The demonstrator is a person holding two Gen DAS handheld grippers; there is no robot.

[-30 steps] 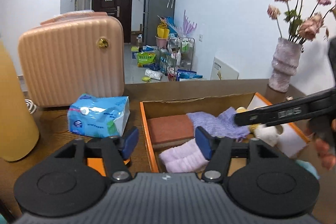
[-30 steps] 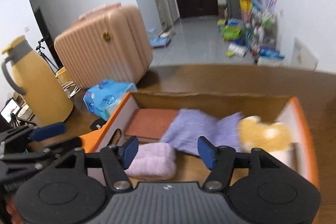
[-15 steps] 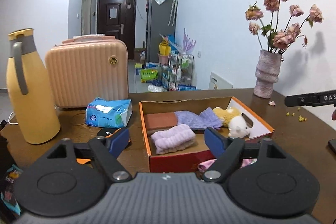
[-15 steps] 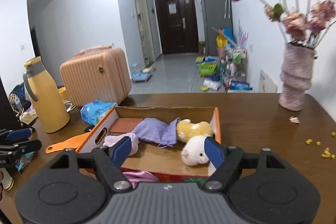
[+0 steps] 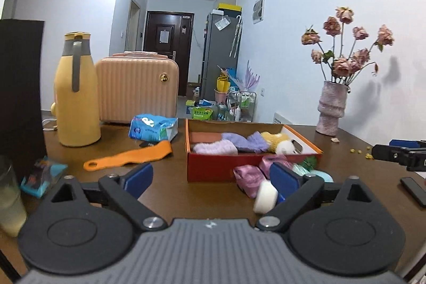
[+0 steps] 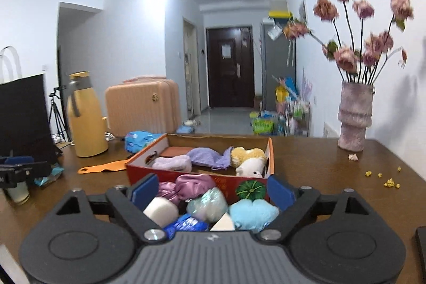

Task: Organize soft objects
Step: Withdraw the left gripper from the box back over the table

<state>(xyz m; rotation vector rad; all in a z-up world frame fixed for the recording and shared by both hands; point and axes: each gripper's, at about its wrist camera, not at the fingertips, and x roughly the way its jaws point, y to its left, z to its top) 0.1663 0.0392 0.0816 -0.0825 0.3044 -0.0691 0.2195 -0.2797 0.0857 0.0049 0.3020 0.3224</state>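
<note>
Dark brown wooden table (image 5: 170, 193) in a white-walled room with a hallway behind. The open red-and-orange cardboard box (image 6: 202, 178) holds fuzzy lilac cloths (image 6: 209, 156) and plush toys (image 6: 250, 163). Satin, foam and fluffy items lie heaped just before it, partly hidden by fingers. Left gripper (image 5: 210, 178) and right gripper (image 6: 213, 189): jaws have just been opening, now wide, gripping nothing.

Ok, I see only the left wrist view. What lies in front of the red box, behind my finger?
Observer: A light blue plush heart lies there, beside a clear-wrapped bundle.
Operator: Is the right gripper holding anything?
Observer: No. The right gripper has just been opening its jaws; the heart shows between them, not gripped.
Operator: Anything nearer to that camera?
Observer: A blue packet and a white wedge.
</note>
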